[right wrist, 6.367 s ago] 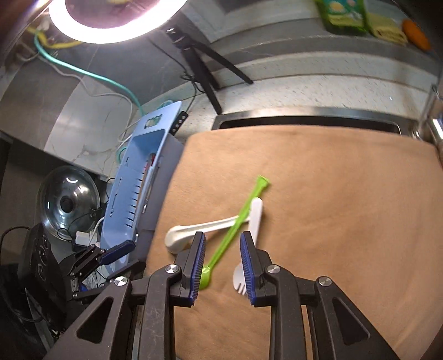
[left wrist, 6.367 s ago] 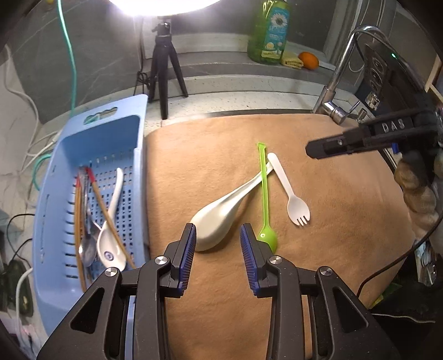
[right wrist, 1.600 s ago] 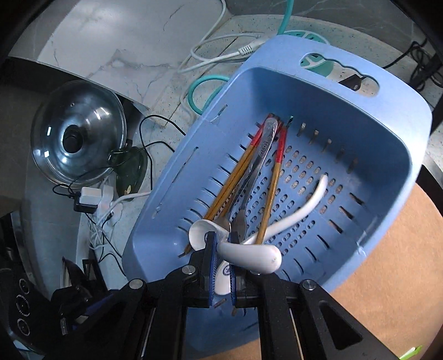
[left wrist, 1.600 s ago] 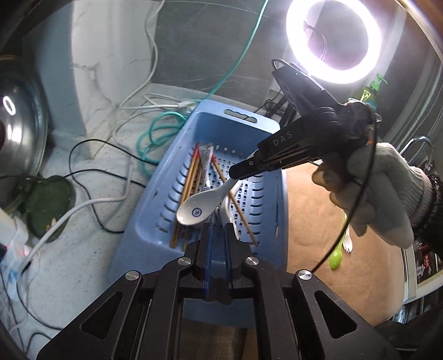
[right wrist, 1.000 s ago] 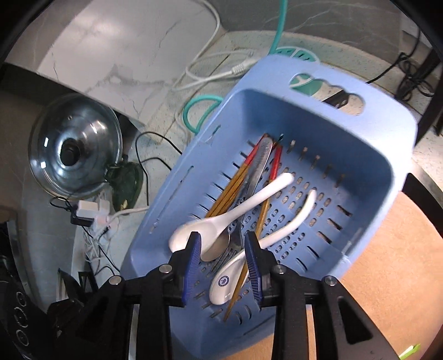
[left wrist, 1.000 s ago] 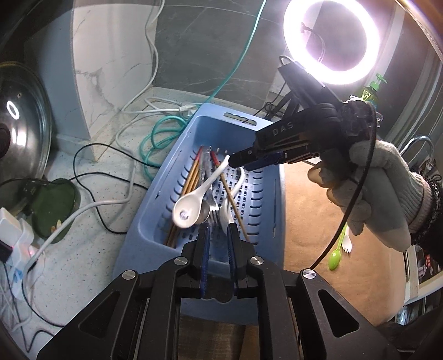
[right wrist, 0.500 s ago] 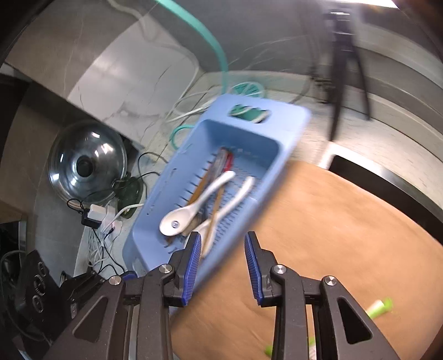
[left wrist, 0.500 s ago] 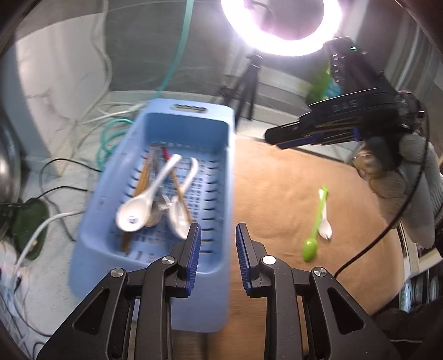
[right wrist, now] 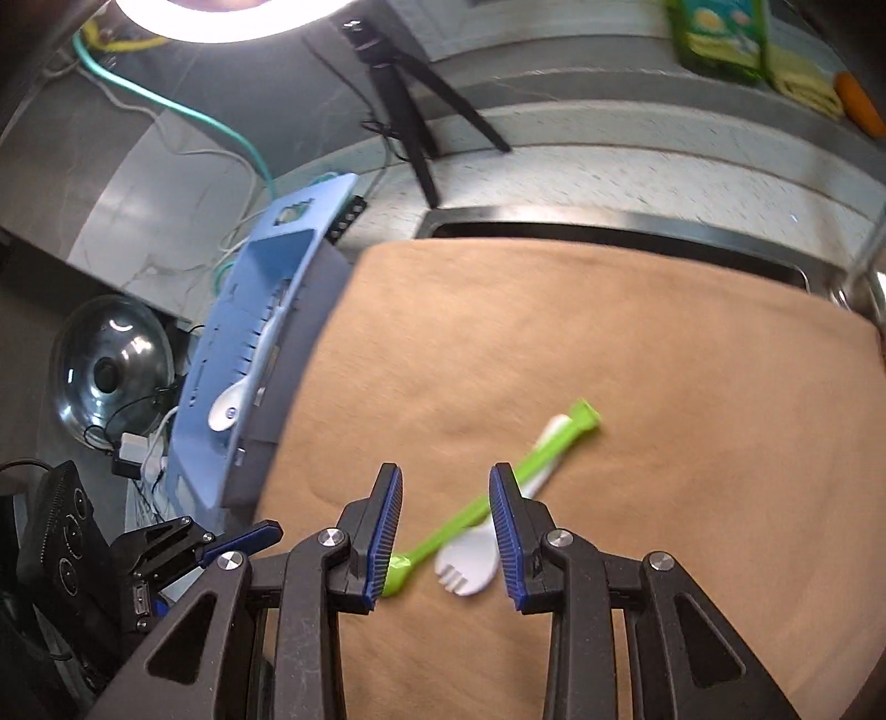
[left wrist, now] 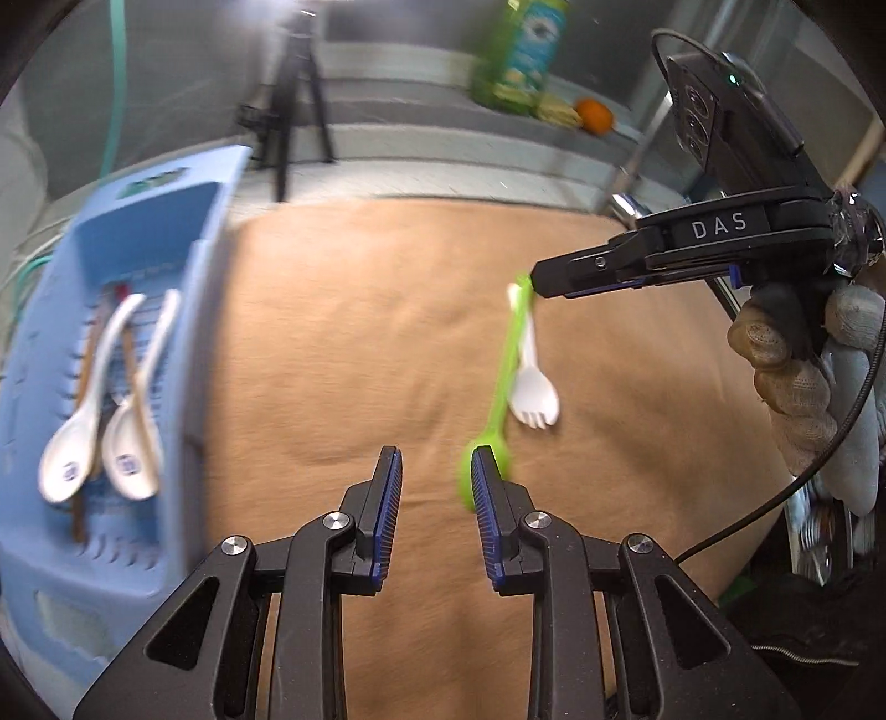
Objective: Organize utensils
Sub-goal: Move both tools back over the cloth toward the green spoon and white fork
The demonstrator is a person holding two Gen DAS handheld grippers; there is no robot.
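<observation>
A green plastic spoon (left wrist: 501, 387) lies on the tan mat (left wrist: 360, 332), crossed over a white spork (left wrist: 531, 387). My left gripper (left wrist: 436, 487) is open and empty just left of the spoon's bowl. My right gripper (right wrist: 446, 531) is open and empty above the green spoon (right wrist: 498, 493) and the spork (right wrist: 470, 565); it also shows in the left wrist view (left wrist: 540, 279) near the spoon's handle end. The blue basket (left wrist: 50, 554) at the left holds two white ceramic spoons (left wrist: 83, 437) and chopsticks.
A tripod (left wrist: 293, 94), a green soap bottle (left wrist: 520, 50) and an orange (left wrist: 595, 116) stand at the back. A faucet (left wrist: 637, 183) is at the right. A pot lid (right wrist: 105, 376) and cables lie left of the basket (right wrist: 249, 354).
Both grippers have swung right from over the basket to the mat. The white spoon released by the right gripper stays in the basket. Both grippers have opened wider.
</observation>
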